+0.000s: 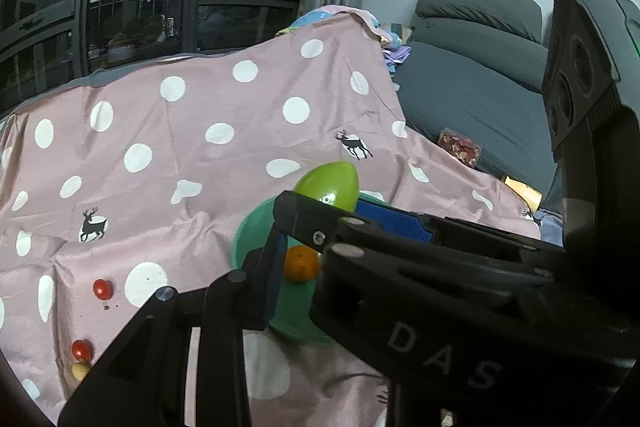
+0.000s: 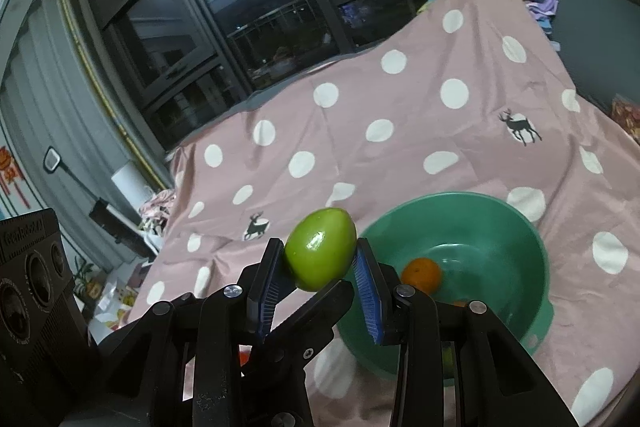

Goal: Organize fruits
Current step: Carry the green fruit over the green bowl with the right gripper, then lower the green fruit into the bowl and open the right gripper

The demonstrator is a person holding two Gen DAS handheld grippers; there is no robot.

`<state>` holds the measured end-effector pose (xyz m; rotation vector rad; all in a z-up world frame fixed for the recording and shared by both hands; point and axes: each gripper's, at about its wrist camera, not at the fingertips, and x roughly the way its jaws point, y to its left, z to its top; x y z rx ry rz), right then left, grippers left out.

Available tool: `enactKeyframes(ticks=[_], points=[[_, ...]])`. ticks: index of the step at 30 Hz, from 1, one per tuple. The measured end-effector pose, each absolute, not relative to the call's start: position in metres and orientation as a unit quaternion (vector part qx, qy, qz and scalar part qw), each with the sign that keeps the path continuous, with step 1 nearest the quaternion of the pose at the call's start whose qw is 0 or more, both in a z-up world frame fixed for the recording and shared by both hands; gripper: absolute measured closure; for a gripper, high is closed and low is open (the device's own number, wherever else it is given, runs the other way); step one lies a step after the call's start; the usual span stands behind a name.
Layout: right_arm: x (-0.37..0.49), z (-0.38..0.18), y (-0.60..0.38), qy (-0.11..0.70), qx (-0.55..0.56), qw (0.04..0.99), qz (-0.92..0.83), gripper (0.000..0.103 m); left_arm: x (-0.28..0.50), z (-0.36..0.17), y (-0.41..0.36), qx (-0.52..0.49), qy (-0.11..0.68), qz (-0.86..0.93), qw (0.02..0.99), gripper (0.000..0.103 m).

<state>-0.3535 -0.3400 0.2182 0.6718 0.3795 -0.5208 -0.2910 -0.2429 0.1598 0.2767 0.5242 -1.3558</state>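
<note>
A green fruit (image 2: 320,254) is clamped between the blue pads (image 2: 370,297) of the right gripper (image 2: 318,283) and is carried above the pink polka-dot cloth (image 2: 400,99), just left of the green bowl (image 2: 536,251), where an orange (image 2: 421,275) already lies. The fruit is glossy and pinched only at its lower sides, so a slip is judged possible; a release short of the rim could send it rolling down the sloped cloth. A hard drop could knock the orange. In the left wrist view, two red fruits (image 1: 101,288) are seen loose on the cloth. Whether the left gripper is open cannot be told.
</note>
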Motion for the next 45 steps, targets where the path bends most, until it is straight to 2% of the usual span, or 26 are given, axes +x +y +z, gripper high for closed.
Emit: enactKeyframes(ticks=[45], points=[[-0.404,0.167,-0.396,0.204,0.411,0.826,-0.329,0.064,-0.330,0.121,-0.316,0.161,0.298,-0.673,0.657,0.074]])
